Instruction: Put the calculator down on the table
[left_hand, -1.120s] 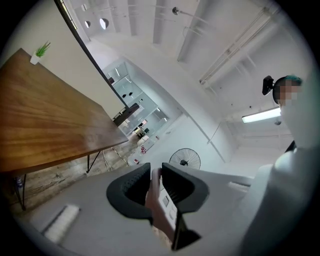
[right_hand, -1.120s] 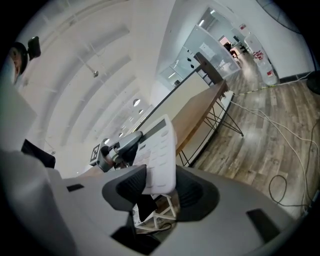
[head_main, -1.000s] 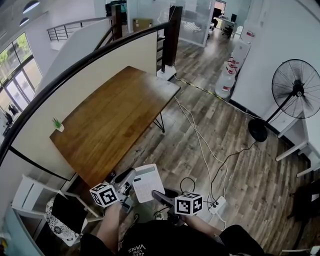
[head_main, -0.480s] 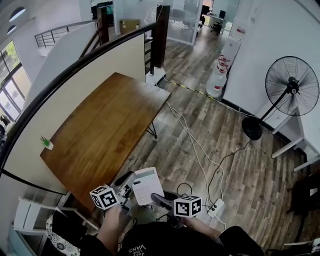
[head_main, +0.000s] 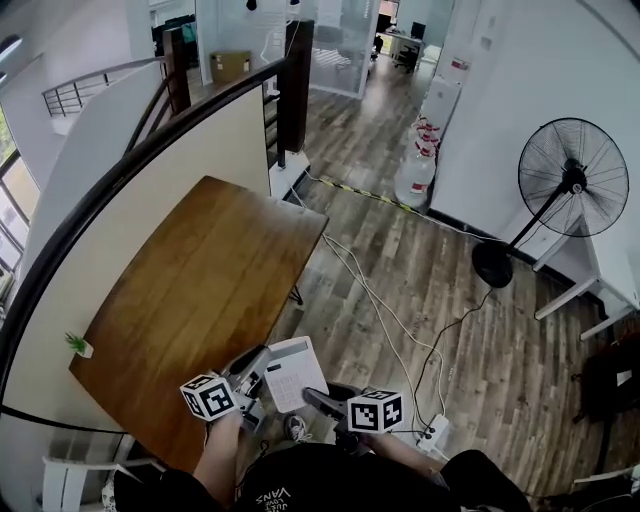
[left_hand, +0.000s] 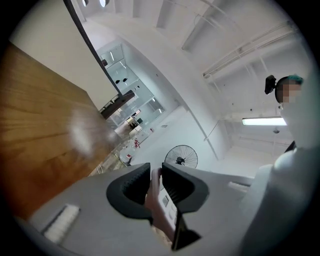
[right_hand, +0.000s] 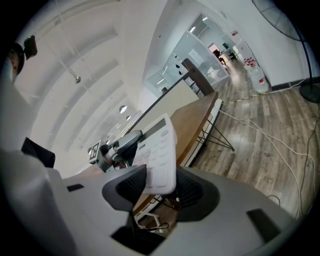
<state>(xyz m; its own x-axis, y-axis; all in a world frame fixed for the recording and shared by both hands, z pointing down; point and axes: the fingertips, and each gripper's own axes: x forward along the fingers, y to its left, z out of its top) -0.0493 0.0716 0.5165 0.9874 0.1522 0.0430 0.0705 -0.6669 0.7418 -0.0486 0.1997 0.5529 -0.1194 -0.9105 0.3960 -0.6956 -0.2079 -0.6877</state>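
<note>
A white calculator (head_main: 293, 372) hangs in the air just off the near end of the wooden table (head_main: 190, 300), held from both sides. My left gripper (head_main: 260, 370) is shut on its left edge; in the left gripper view the calculator (left_hand: 165, 202) shows edge-on between the closed jaws of the left gripper (left_hand: 156, 176). My right gripper (head_main: 312, 396) is shut on its lower right corner. The right gripper view shows the keypad face of the calculator (right_hand: 157, 150) rising from the right gripper (right_hand: 161, 186), with the table (right_hand: 192, 122) behind it.
A small potted plant (head_main: 77, 345) stands at the table's left edge. A pedestal fan (head_main: 570, 190) is at the right. Cables (head_main: 400, 320) run across the wooden floor to a power strip (head_main: 435, 432). Water bottles (head_main: 415, 175) stand by the far wall.
The head view has swung, so the table now lies lower and more to the left. Both grippers and the calculator keep the same hold and the same place in view.
</note>
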